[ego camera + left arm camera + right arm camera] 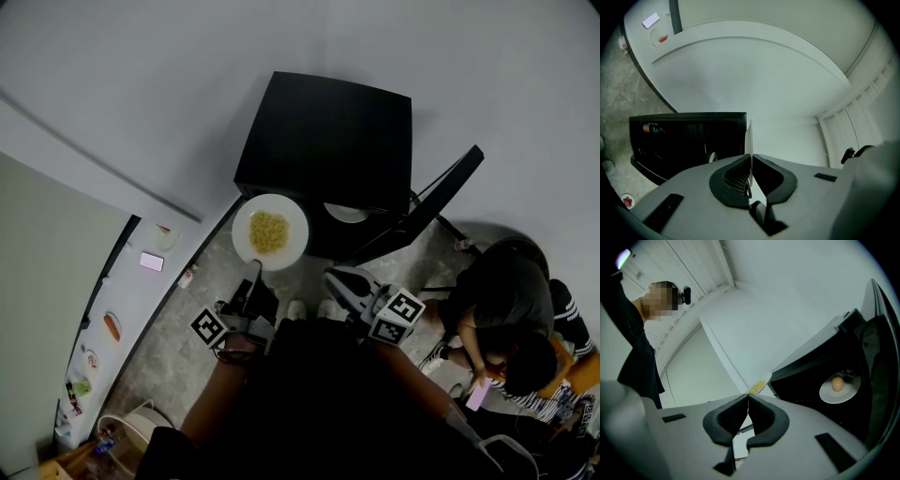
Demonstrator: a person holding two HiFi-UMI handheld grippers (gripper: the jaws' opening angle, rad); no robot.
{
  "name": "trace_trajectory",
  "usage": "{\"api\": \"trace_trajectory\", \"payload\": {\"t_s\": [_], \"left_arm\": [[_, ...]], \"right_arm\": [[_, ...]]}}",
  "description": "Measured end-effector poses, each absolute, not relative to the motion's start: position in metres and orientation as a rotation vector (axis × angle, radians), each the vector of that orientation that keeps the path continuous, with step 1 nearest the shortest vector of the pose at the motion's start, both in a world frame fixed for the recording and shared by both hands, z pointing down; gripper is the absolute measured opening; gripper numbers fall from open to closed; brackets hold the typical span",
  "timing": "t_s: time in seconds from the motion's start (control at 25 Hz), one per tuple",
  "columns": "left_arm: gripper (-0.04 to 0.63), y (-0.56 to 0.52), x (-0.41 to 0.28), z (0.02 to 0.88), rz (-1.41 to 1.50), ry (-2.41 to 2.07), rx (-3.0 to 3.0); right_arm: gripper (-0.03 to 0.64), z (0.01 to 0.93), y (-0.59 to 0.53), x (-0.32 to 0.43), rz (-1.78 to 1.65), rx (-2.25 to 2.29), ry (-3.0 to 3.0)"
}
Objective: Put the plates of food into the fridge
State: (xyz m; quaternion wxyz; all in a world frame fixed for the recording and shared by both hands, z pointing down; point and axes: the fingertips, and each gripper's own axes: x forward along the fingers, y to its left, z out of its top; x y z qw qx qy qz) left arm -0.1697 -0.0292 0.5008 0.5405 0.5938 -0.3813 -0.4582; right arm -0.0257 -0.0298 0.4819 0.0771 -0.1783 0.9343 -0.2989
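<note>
since the left gripper (pixel 251 281) has its jaws clamped on the rim of the plate of yellow food (pixel 270 232), the plate hangs out in front of it, level and up in the air, just off the front left corner of the black fridge (pixel 323 141) and not yet inside. in the left gripper view that plate shows edge-on, a thin white line pinched between the pads. makes sense to me: a rim grip keeps the jaws off the food and the dish flat so nothing slides off. the right gripper (pixel 748 397) is pressed shut on nothing, hanging near the fridge's opening beside the open fridge door (pixel 441 202). my guess is it's just parked out of the plate's way. a plate with an egg (pixel 838 386) already sits inside the fridge, so i'd say one's done and this one is mid-carry. next move probably means swinging it right and in through the opening without tipping it or bumping the egg plate. off to the left a long surface (pixel 131 291) carries a few more bits, and a person (pixel 506 300) sits to the right.
</note>
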Motion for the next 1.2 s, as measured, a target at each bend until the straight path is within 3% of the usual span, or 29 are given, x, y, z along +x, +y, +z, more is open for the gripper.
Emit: {"api": "trace_trajectory", "payload": {"t_s": [1.2], "left_arm": [[0.035, -0.126, -0.153, 0.627, -0.89, -0.886, 1.359]], "right_arm": [[0.026, 0.503, -0.047, 0.02, -0.961, -0.773, 2.737]]}}
